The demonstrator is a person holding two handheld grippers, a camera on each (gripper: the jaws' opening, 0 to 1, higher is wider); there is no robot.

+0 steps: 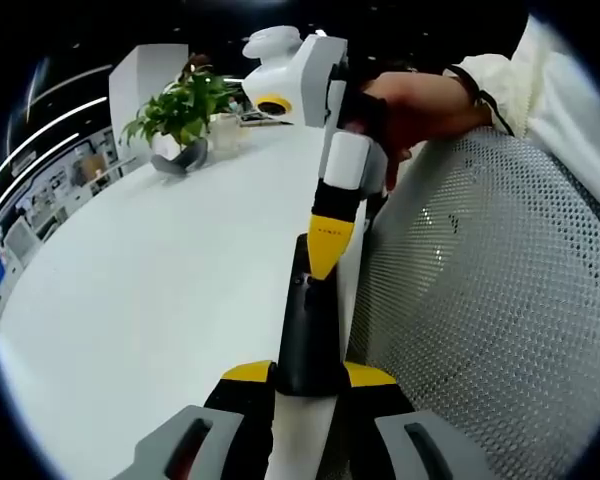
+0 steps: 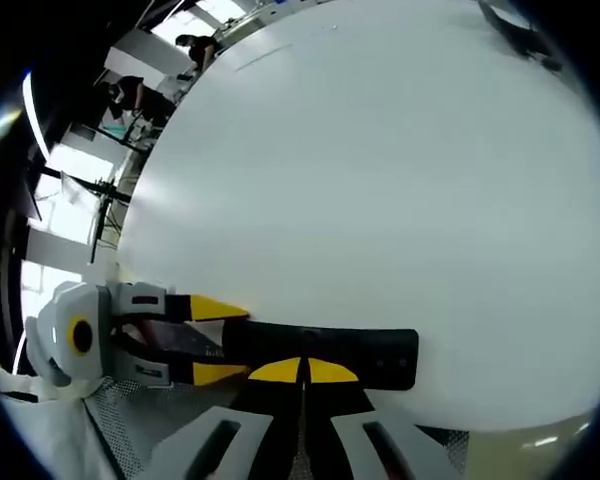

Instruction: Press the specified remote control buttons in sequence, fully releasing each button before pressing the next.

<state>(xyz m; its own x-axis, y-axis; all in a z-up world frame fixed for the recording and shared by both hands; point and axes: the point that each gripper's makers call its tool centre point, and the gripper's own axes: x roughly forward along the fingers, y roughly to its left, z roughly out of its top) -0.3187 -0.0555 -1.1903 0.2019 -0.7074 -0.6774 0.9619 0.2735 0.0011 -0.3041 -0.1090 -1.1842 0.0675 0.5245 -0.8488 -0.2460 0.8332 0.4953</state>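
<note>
I see a big white table [image 1: 160, 290] with a rounded edge, and a potted plant [image 1: 180, 115] sitting at its far end. A white mesh chair back [image 1: 490, 290] sits right against the table's edge. Room beyond is dim, with ceiling light strips [image 1: 55, 125], bright windows [image 2: 75, 165] and desks in the distance.

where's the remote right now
In the left gripper view the black remote lies at the white table's near edge beside a mesh chair, held by the left gripper, right gripper tip on it.
</note>
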